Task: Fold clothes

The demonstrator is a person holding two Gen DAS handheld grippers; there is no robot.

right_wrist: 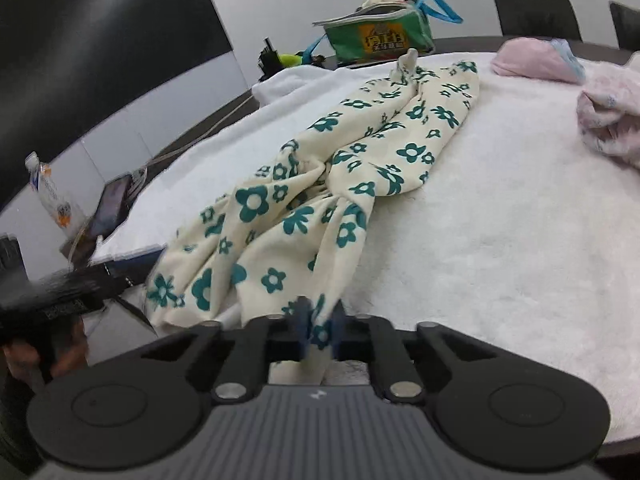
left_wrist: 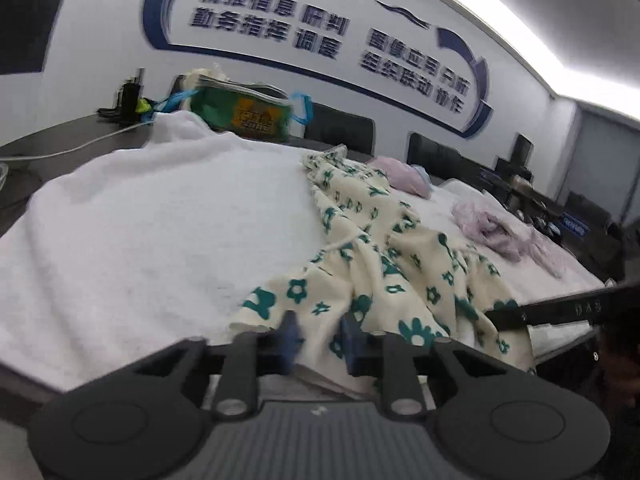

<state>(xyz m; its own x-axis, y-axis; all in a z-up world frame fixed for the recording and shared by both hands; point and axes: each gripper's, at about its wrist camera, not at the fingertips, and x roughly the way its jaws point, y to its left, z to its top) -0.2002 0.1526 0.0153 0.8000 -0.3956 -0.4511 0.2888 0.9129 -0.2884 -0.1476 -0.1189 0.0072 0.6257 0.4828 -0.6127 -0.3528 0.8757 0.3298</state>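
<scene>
A cream garment with teal flowers (left_wrist: 380,264) (right_wrist: 320,184) lies crumpled lengthwise on the white towel-covered table (left_wrist: 160,220) (right_wrist: 500,240). My left gripper (left_wrist: 320,338) is at the garment's near edge, and cloth fills the narrow gap between its blue pads. My right gripper (right_wrist: 320,328) is shut on a bunched bit of the same hem, which hangs down between its fingers. Each gripper shows in the other's view: the right one (left_wrist: 494,318) comes in from the right, and the left one (right_wrist: 136,268) from the left, with a hand behind it.
A green bag with blue handles (left_wrist: 248,114) (right_wrist: 380,38) stands at the far end. A crumpled pink garment (left_wrist: 500,228) (right_wrist: 608,120) and a folded pink piece (left_wrist: 400,174) (right_wrist: 536,60) lie to the right. A phone (right_wrist: 112,204) and a cable sit on the left. Dark chairs (left_wrist: 340,128) line the wall.
</scene>
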